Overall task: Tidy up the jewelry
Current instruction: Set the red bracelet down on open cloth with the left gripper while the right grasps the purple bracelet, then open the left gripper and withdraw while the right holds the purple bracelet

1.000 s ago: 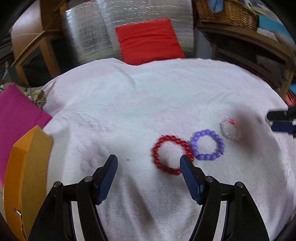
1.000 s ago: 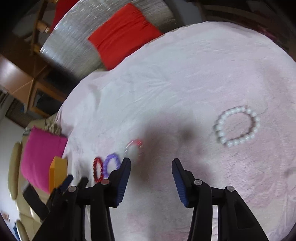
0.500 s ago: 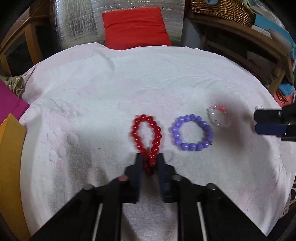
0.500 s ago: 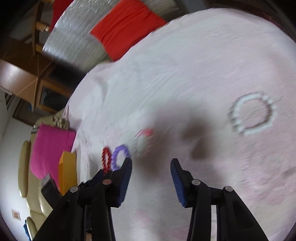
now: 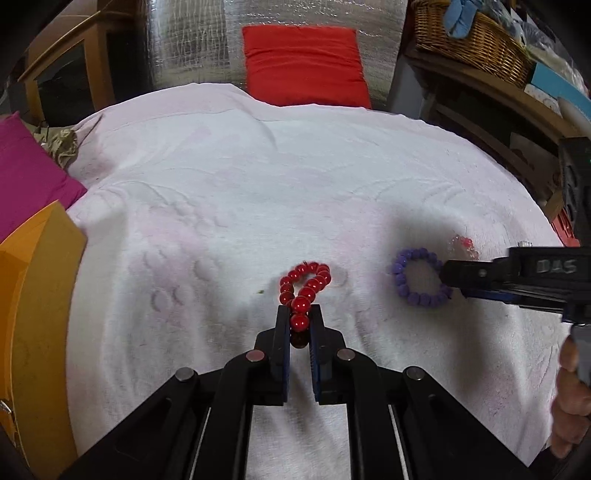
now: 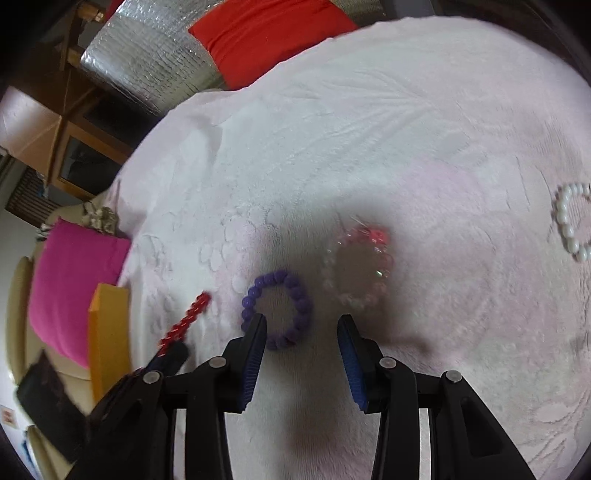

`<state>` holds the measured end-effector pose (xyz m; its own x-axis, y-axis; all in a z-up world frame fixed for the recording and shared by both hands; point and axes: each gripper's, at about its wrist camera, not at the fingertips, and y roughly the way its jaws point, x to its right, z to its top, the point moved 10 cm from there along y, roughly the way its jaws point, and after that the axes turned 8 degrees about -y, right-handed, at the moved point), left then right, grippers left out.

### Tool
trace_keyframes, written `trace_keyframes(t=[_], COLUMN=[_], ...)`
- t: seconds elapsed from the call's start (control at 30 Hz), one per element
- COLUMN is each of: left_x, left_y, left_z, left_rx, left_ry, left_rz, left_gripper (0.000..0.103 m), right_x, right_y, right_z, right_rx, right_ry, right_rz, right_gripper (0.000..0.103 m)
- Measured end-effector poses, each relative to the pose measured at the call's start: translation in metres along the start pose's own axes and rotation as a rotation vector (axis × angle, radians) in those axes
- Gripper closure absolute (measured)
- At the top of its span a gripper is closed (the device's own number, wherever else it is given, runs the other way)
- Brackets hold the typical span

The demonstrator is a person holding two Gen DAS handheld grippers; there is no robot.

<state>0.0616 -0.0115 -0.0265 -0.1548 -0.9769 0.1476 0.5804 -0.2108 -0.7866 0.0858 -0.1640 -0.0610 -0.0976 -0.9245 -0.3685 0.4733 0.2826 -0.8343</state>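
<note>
My left gripper [image 5: 298, 314] is shut on the near end of a red bead bracelet [image 5: 306, 278], which is squeezed into a narrow loop on the pale pink towel [image 5: 258, 177]. To its right lies a purple bead bracelet [image 5: 419, 277], with the right gripper coming in from the side over its far edge. In the right wrist view my right gripper [image 6: 301, 326] is closing, its jaws astride the near right part of the purple bracelet [image 6: 277, 308] without pressing it. A clear bracelet with a pink bead [image 6: 360, 266] lies just beyond, and a white pearl bracelet [image 6: 570, 221] at the far right.
An orange box [image 5: 33, 314] stands at the towel's left edge beside a magenta cushion [image 5: 26, 177]. A red cushion [image 5: 303, 66] on a silver-covered seat lies beyond the towel. A wicker basket [image 5: 469, 33] sits on a wooden shelf at the back right. A person's hand [image 5: 569, 398] holds the right gripper.
My left gripper went from open to shut on the red bracelet, pinching it into a narrow loop. My right gripper moved left to the purple bracelet and narrowed its jaws.
</note>
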Motion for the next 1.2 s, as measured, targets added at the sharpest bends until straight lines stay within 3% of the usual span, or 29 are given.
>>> trace_keyframes(t=[0.07,0.13,0.23,0.53,0.77,0.87,0.93,1.07,1.2], left_x=[-0.005,-0.009,-0.015,-0.030,-0.034,-0.037,-0.039,-0.039,-0.038], left_y=[-0.003,-0.006,-0.010,-0.015,-0.010,-0.012,-0.014,-0.023,-0.026], left_z=[0.001,0.000,0.002,-0.001,-0.025,-0.033,-0.034,-0.030,-0.029], left_rx=[0.003,0.005,0.009,0.003,-0.051,-0.053,-0.038,-0.006,0.004], left_ry=[-0.010,-0.019,-0.037,-0.068,0.000,0.044,0.065,0.071,0.085], left_rz=[-0.002,-0.008,-0.017,-0.012,0.067,0.117,0.152,0.164,0.173], left_gripper=[0.094,0.094,0.094,0.093,0.093,0.080,0.054,0.051,0.049], right_x=[-0.004,-0.006,-0.010,-0.016,-0.005,0.007,0.008,0.013,0.015], right_y=[0.003,0.007,0.005,-0.017,-0.026,-0.023,-0.025,-0.032,-0.032], right_z=[0.002,0.003,0.003,-0.012,-0.036,-0.039,-0.037,-0.032,-0.033], right_rx=[0.026,0.039,0.065,0.047,-0.020,-0.047,-0.046,-0.033,-0.044], right_ry=[-0.047,-0.104,-0.186,-0.185,-0.216,-0.196,-0.188,-0.130,-0.089], right_rz=[-0.068,-0.135,-0.211,-0.111,-0.099,-0.108,-0.095,-0.059,-0.030], right_gripper=[0.070,0.084,0.092,0.092,0.092,0.091,0.090,0.089,0.075])
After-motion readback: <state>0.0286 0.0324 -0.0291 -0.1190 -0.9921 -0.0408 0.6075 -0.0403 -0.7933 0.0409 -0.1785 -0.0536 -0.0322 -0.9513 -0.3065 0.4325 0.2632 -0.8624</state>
